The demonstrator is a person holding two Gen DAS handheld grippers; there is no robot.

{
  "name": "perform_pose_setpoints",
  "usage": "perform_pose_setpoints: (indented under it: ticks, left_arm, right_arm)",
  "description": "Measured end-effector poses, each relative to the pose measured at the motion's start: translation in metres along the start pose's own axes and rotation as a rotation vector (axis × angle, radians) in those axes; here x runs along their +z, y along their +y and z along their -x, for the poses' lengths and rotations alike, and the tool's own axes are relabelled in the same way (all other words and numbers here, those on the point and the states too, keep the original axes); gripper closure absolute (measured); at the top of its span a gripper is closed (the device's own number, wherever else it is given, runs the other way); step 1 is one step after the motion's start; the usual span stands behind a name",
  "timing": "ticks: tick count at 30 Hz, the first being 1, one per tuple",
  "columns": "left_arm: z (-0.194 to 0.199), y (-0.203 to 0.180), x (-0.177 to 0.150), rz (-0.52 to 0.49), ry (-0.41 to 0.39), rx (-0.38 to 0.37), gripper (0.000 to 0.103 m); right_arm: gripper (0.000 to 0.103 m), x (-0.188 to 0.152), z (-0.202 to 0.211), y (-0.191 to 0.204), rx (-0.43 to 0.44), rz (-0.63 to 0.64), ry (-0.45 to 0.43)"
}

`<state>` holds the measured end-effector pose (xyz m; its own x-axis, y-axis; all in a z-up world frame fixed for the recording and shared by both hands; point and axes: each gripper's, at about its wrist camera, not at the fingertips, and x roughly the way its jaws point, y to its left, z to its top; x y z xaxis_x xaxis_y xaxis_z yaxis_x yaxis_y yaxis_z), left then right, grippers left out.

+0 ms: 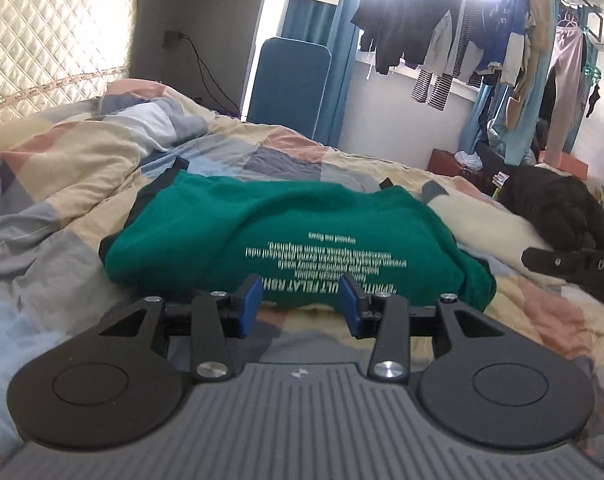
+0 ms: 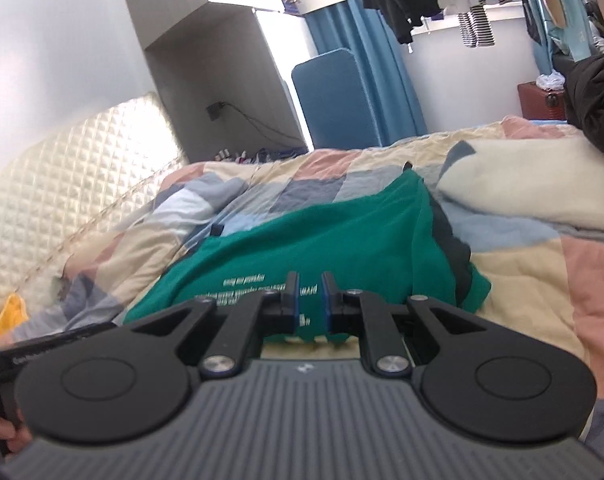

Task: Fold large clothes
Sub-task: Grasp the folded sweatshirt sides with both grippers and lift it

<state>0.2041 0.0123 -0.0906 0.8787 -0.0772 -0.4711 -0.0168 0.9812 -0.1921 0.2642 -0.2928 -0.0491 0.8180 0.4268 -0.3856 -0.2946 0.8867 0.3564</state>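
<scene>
**Green on a pastel patchwork**

Deep green cotton folded garment [image 1: 286,236], white printed lettering across it, a darker navy layer peeking out at its edges. Under it, the checked quilt cover [image 1: 62,168]: cream, salmon pink, slate grey and pale blue squares. Both sets of tongs, left [image 1: 301,306] and right [image 2: 310,300], show black arms and blue pads. Behind, a cream diamond-quilted headboard [image 1: 50,36], teal curtains [image 2: 366,40], and black-and-white striped sleeves [image 1: 432,90].
</scene>
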Motion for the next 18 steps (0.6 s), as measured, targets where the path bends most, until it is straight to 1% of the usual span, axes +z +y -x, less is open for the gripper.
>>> perform_pose_setpoints:
  ticks: [2,3,5,8,11,13,14,15,17,18]
  left_arm:
    - [-0.003,0.000,-0.012,0.011,-0.010,-0.003,0.048]
    - [-0.006,0.001,-0.017,0.033,-0.002,-0.011,0.048]
    - [-0.022,0.005,-0.017,0.064,0.018,-0.032,0.044]
    - [-0.039,0.013,-0.016,0.087,0.023,-0.048,0.034]
    - [-0.059,0.024,-0.014,0.129,0.037,-0.062,0.028]
    - [-0.077,0.033,-0.011,0.172,0.058,-0.069,0.026]
    - [-0.084,0.038,-0.011,0.203,0.068,-0.074,0.025]
    - [-0.091,0.044,-0.011,0.235,0.078,-0.077,0.025]
    - [-0.103,0.055,-0.010,0.294,0.087,-0.063,0.023]
    - [-0.107,0.061,-0.010,0.321,0.092,-0.054,0.022]
  right_arm:
    - [0.088,-0.006,0.000,0.001,0.007,-0.007,0.012]
    - [0.088,-0.010,-0.003,0.003,0.012,-0.014,0.028]
    - [0.088,-0.020,-0.008,0.005,0.009,-0.024,0.058]
    - [0.088,-0.032,-0.018,0.005,-0.001,-0.043,0.105]
    - [0.087,-0.037,-0.032,0.004,-0.032,-0.056,0.144]
    - [0.062,-0.039,-0.039,0.001,-0.050,-0.072,0.156]
    - [0.037,-0.040,-0.043,-0.002,-0.051,-0.093,0.152]
    - [0.025,-0.041,-0.047,-0.004,-0.052,-0.115,0.149]
    - [0.023,-0.042,-0.056,-0.010,-0.045,-0.158,0.162]
    - [0.020,-0.043,-0.061,-0.015,-0.030,-0.204,0.168]
